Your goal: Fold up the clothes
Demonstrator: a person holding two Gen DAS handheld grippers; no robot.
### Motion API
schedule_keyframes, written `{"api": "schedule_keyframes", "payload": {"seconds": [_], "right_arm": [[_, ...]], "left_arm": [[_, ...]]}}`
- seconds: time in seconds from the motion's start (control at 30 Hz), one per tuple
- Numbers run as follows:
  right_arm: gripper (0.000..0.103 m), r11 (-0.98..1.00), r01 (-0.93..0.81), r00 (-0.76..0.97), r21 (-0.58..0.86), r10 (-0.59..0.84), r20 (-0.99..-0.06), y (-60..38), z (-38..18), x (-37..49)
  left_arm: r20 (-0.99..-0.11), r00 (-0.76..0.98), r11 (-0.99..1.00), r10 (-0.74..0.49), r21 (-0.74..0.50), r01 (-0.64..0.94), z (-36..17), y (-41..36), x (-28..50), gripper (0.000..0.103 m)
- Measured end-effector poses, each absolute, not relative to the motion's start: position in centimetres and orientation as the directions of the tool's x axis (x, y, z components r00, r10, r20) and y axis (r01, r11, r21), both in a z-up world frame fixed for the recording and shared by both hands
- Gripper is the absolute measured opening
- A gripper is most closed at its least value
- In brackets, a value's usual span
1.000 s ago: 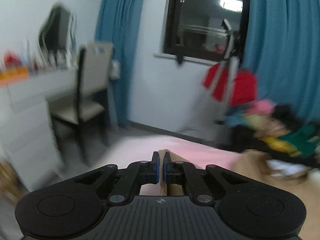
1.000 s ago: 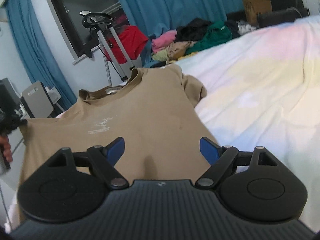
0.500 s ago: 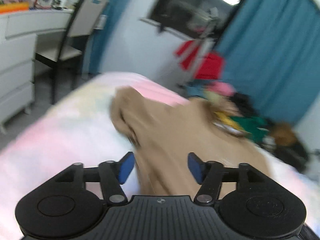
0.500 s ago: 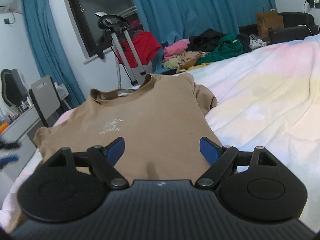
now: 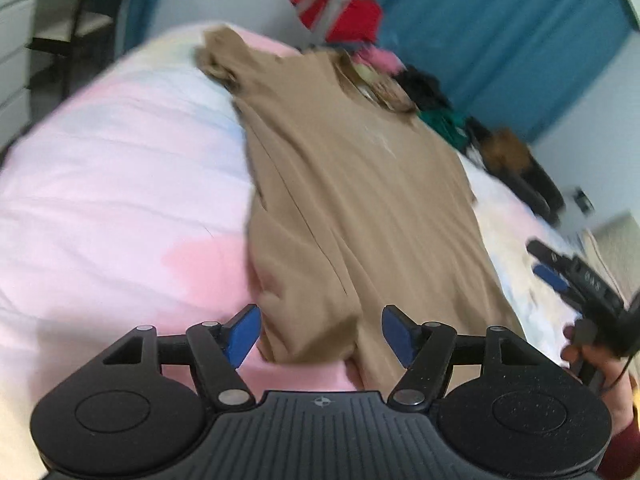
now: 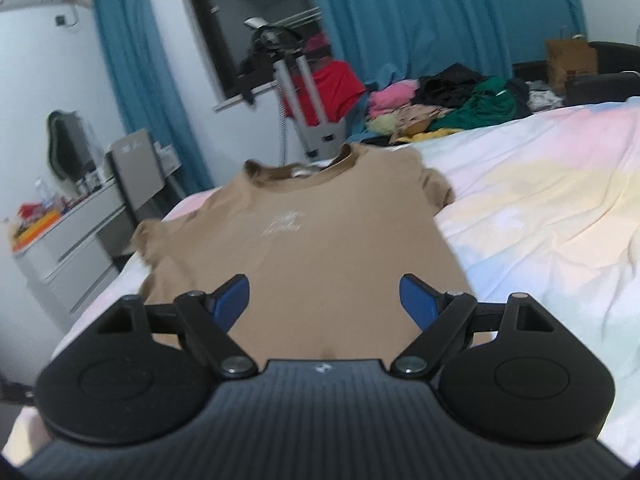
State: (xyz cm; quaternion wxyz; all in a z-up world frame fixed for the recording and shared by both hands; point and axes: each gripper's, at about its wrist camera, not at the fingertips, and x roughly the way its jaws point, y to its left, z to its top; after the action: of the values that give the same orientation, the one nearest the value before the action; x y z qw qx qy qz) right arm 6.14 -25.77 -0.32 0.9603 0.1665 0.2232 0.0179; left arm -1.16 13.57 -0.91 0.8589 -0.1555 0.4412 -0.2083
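On the pastel bedspread [image 6: 552, 216] a tan T-shirt [image 6: 320, 248] lies flat, front up, its long axis running from the hem near both grippers to the collar at the bed's far edge. The left gripper [image 5: 319, 335] and right gripper [image 6: 324, 298] are spread wide, holding nothing. A clothes pile [image 6: 452, 104] and blue curtains [image 6: 440, 16] lie beyond.
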Motion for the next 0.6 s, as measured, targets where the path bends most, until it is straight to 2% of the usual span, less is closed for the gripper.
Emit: {"api": "schedule_keyframes", "payload": {"seconds": [0.27,0.57,0.6], "right_arm": [[0.084,0.951,-0.033,0.881,0.307,0.173,-0.441,-22.5,-0.5,3.7],[0.084,0.958,-0.044,0.870,0.283,0.176,-0.461,-21.1,-1.0,4.5],[0.084,0.957,-0.043,0.866,0.286,0.178,-0.466,-21.1,-1.2,4.7]], "left_arm": [[-0.732,0.534,0.903,-0.424,-0.299,0.307,-2.2,12.6,-1.3,0.067],[-0.689,0.550,0.878,-0.472,-0.309,0.365,-4.0,12.5,1.4,0.060],[-0.687,0.551,0.876,-0.473,-0.301,0.377,-4.1,12.2,1.6,0.056]]}}
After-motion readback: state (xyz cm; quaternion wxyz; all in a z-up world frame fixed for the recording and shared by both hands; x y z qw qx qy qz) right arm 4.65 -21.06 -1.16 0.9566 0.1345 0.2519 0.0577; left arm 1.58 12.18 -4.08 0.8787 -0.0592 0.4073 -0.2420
